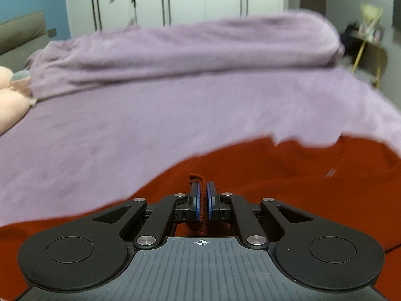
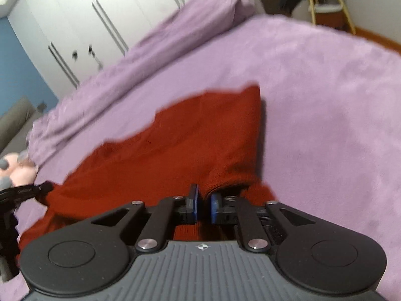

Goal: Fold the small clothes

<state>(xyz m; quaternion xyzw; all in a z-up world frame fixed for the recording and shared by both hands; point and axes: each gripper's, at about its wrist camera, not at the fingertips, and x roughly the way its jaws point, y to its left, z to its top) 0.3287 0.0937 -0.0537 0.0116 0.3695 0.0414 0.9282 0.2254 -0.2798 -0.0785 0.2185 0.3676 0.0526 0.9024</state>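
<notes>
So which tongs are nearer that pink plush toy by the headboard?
Left. The left tongs grip the red garment at its edge just beside the pink plush toy; the right tongs hold the garment's opposite end, farther away.
</notes>
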